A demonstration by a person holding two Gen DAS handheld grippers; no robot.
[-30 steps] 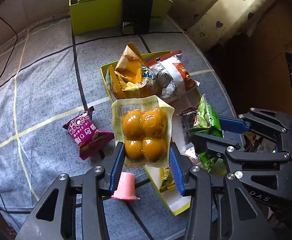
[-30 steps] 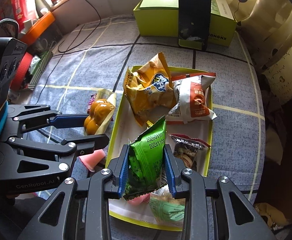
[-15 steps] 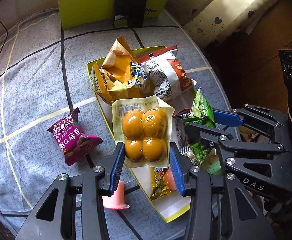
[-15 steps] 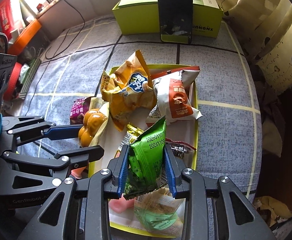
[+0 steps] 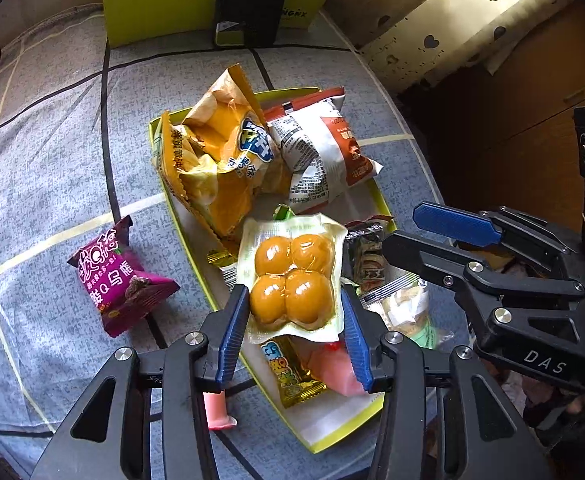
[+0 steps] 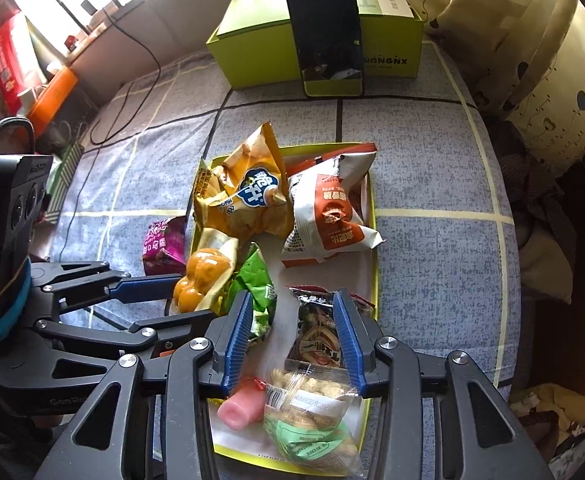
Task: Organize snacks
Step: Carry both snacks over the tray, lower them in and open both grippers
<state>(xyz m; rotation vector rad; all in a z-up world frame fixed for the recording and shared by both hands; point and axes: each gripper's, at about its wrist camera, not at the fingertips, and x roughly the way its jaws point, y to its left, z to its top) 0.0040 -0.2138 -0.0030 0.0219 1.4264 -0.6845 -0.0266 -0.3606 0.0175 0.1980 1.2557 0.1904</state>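
While the left gripper [image 5: 292,312] clamps the glossy vacuum-sealed egg pack [image 5: 292,280] at lower centre above the yellow-green tray [image 5: 180,228], letting go comes next, I judge. In the right view, the right gripper [image 6: 292,340] stands parted and empty; the crinkly green packet [image 6: 258,292] lies at centre in the tray.

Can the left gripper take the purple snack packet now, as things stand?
Probably not yet: the left gripper is shut on the yellow egg pack. The purple snack packet lies uncovered on the cloth.

My right hand-held gripper [image 6: 292,340] hangs open over the yellow-green tray [image 6: 372,240]; the green snack packet [image 6: 258,292] lies beside its left finger.
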